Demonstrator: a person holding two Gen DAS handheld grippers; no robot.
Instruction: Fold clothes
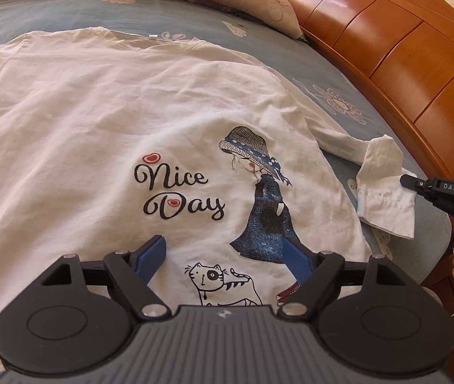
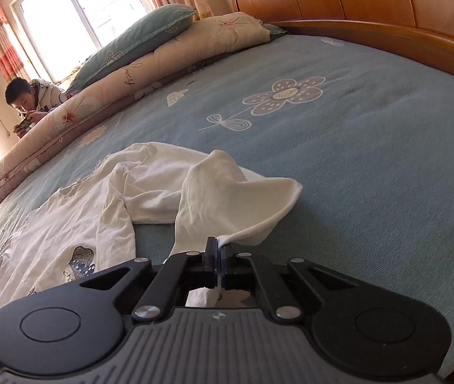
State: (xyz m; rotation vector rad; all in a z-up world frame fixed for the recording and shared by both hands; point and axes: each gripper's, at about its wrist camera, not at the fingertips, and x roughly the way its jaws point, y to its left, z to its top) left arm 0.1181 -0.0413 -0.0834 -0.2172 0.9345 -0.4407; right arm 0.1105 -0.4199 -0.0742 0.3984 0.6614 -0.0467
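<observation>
The left tongs [image 1: 223, 256] hover wide apart just above the hem end of a white long-sleeved shirt [image 1: 83, 121], over its printed cat. The shirt lies flat, print up, on the blue flowered bedsheet [image 2: 371, 147], its "Nice Day" lettering [image 1: 176, 192] near the middle. At the shirt's side toward the wooden headboard [image 1: 403, 51], the right tongs [image 2: 218, 249] are clamped on the sleeve cuff [image 2: 233, 204], lifting it off the sheet. Beyond, a folded quilt [image 2: 105, 96] and a pillow [image 2: 137, 38] line the bed's far edge, where a person [image 2: 35, 96] leans
</observation>
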